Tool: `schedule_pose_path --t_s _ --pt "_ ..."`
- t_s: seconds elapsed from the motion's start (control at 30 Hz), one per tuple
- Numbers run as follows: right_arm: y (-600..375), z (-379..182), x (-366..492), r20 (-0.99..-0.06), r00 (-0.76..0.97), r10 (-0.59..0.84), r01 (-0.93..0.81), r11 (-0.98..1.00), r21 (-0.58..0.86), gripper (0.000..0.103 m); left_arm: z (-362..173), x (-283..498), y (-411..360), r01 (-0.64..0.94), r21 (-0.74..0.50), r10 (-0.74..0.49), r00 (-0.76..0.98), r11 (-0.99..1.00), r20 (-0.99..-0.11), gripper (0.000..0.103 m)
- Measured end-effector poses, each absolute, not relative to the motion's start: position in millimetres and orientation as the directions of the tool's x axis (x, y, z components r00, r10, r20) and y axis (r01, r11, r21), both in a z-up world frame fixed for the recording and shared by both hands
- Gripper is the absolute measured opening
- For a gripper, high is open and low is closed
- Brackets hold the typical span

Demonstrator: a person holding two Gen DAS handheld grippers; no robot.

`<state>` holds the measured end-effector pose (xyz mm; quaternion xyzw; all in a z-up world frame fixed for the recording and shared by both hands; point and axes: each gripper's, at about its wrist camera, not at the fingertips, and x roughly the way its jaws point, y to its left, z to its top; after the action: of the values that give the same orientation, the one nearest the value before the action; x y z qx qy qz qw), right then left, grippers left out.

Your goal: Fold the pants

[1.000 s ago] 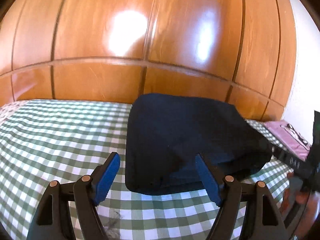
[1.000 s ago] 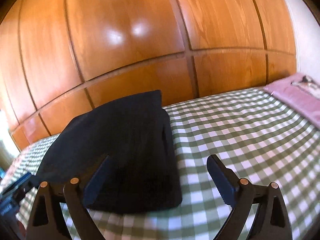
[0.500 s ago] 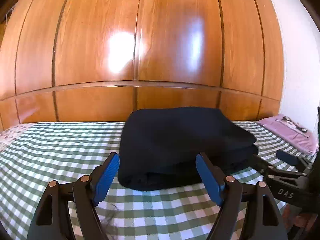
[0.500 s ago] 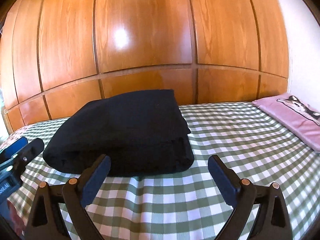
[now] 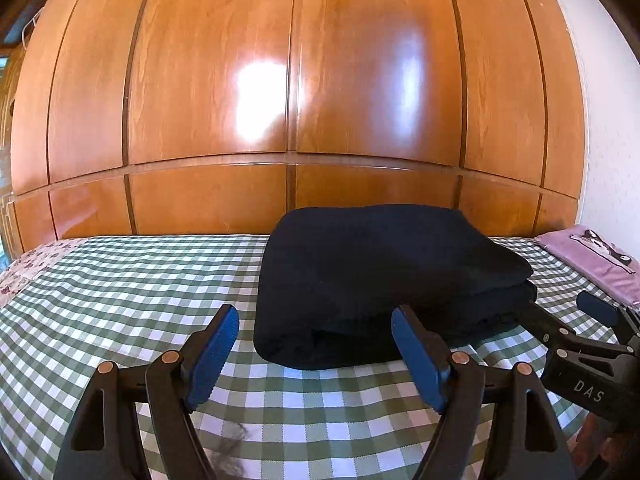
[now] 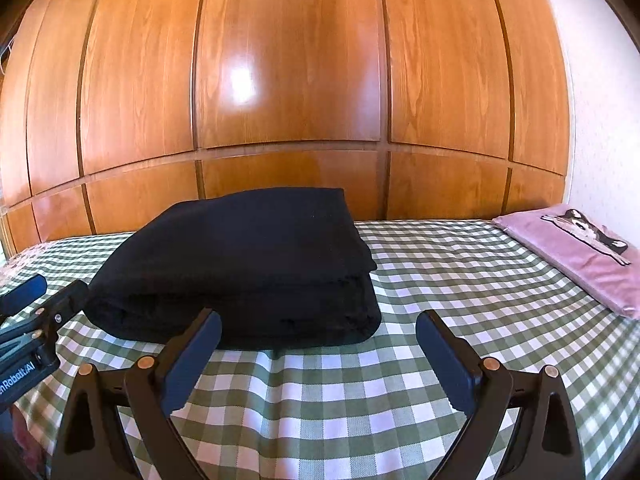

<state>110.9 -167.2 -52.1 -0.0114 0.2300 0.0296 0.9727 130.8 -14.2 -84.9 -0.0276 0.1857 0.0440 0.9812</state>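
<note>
Both our grippers, left (image 5: 316, 354) and right (image 6: 318, 354), have drawn back gaping and empty from the pants (image 6: 244, 264), seemingly fully folded on the bedspread (image 6: 460, 280), so only tidying remains.

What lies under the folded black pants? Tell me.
The folded black pants rest on the green-and-white checked bedsheet, which shows all around them. The patch directly beneath, and anything between the folded layers, is covered.
</note>
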Motion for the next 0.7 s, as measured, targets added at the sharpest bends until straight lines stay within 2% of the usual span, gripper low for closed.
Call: schedule_pose_path --t_s 0.7 --pt "-170.0 -53.5 112.1 -0.454 0.889 0.055 -0.061 0.998 0.001 0.098 -88.8 134.2 -8.1 -0.090 -0.069 0.057 0.922 0.994 -0.383 0.079"
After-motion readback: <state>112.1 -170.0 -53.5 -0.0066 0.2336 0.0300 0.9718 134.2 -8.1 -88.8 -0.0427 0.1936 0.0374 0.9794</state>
